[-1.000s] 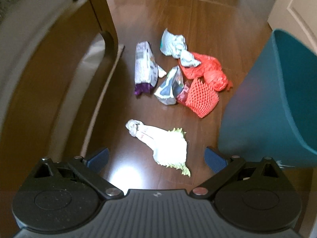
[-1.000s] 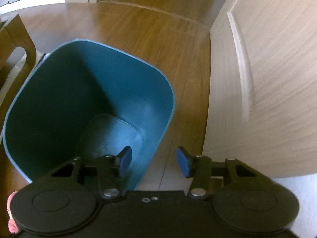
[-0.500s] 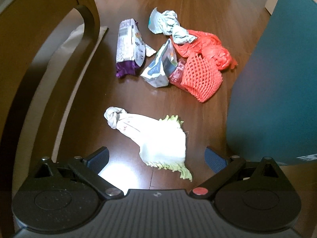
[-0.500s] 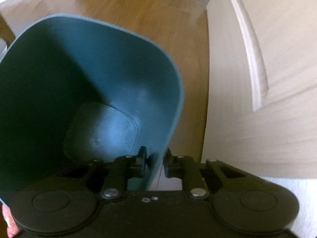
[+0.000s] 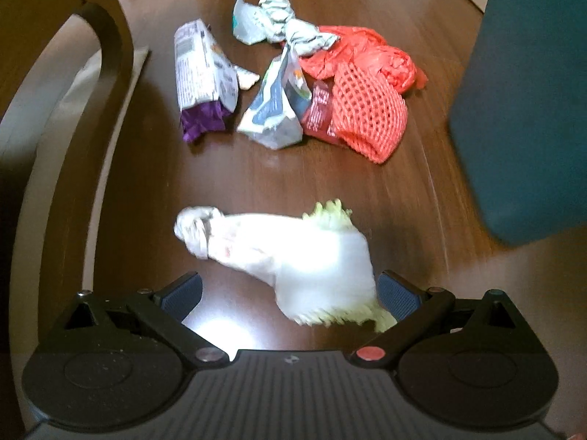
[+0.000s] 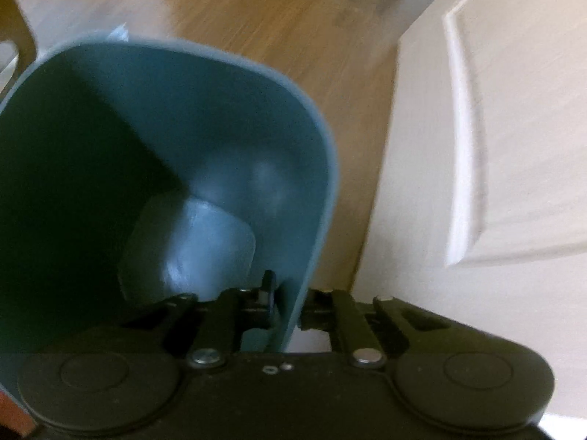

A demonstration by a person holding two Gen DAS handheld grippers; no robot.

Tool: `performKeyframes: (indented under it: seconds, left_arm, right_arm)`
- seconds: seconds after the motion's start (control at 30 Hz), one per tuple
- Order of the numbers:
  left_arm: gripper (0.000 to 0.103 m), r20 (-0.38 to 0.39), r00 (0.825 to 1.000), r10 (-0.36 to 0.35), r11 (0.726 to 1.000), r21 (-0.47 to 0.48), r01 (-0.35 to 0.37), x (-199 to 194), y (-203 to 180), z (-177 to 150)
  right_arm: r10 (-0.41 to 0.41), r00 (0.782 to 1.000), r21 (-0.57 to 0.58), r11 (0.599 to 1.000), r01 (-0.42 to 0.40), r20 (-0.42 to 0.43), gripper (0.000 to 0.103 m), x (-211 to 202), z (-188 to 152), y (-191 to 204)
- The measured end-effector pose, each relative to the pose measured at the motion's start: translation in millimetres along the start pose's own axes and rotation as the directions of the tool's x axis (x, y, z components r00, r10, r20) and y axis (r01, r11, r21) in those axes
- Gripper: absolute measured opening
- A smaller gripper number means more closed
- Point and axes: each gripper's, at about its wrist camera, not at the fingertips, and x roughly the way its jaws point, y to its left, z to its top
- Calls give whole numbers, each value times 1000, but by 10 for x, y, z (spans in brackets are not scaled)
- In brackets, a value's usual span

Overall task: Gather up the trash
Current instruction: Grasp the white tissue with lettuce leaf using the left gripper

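Down on the dark wooden floor (image 5: 256, 183), my left gripper (image 5: 290, 289) had its blue pads spread wide either side of the knotted white plastic bag with green leafy scraps poking out (image 5: 301, 253), not touching it yet. Further off sat the rest of the pile: a purple-and-white snack wrapper (image 5: 201, 80), a crumpled silver foil pouch (image 5: 279, 106), an orange mesh net (image 5: 367, 113) and red plastic bag (image 5: 367, 51), all bunched together.

My right gripper (image 6: 288, 300) was clamped on the wall of the teal plastic bin (image 6: 220, 117), one finger inside, one outside the rim. Bin looked empty, sitting just beside a pale wooden door (image 6: 495, 128).

If I were giving tips: I'd aim for the bulky middle of the white bag rather than the frilly leaf edge, since that floppy bit probably slips out. I'd go low enough that the pads bracket it before squeezing. And I'd keep the bin grip firm and the bin close by, so the carry-over would be short.
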Motion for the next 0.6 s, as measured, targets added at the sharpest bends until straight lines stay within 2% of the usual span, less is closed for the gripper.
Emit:
performKeyframes:
  seconds: [0.1, 0.2, 0.27, 0.37, 0.4, 0.53, 0.6]
  left_arm:
    - [103, 18, 1000, -9, 999, 40, 8, 126, 23, -18]
    - [102, 7, 1000, -22, 997, 80, 22, 323, 38, -84]
    - [102, -15, 999, -34, 998, 60, 35, 425, 96, -109]
    - [97, -41, 997, -73, 997, -34, 71, 511, 220, -106]
    - [94, -46, 995, -85, 995, -62, 82, 538, 244, -109]
    - [61, -85, 993, -81, 993, -96, 73, 666, 236, -191]
    - [54, -81, 993, -80, 992, -106, 71, 682, 220, -216]
  right_arm:
    - [-60, 996, -62, 996, 64, 65, 2, -196, 132, 67]
    - [-115, 985, -170, 976, 136, 126, 2, -361, 185, 267]
    - [-155, 978, -212, 960, 183, 139, 3, -399, 189, 384]
    - [-169, 977, -212, 958, 194, 129, 6, -451, 194, 416]
    - [-175, 976, -221, 955, 200, 126, 6, -390, 197, 403]
    - [-185, 978, -216, 955, 203, 102, 5, -371, 247, 451]
    - [-179, 980, -199, 961, 194, 92, 5, -358, 263, 456]
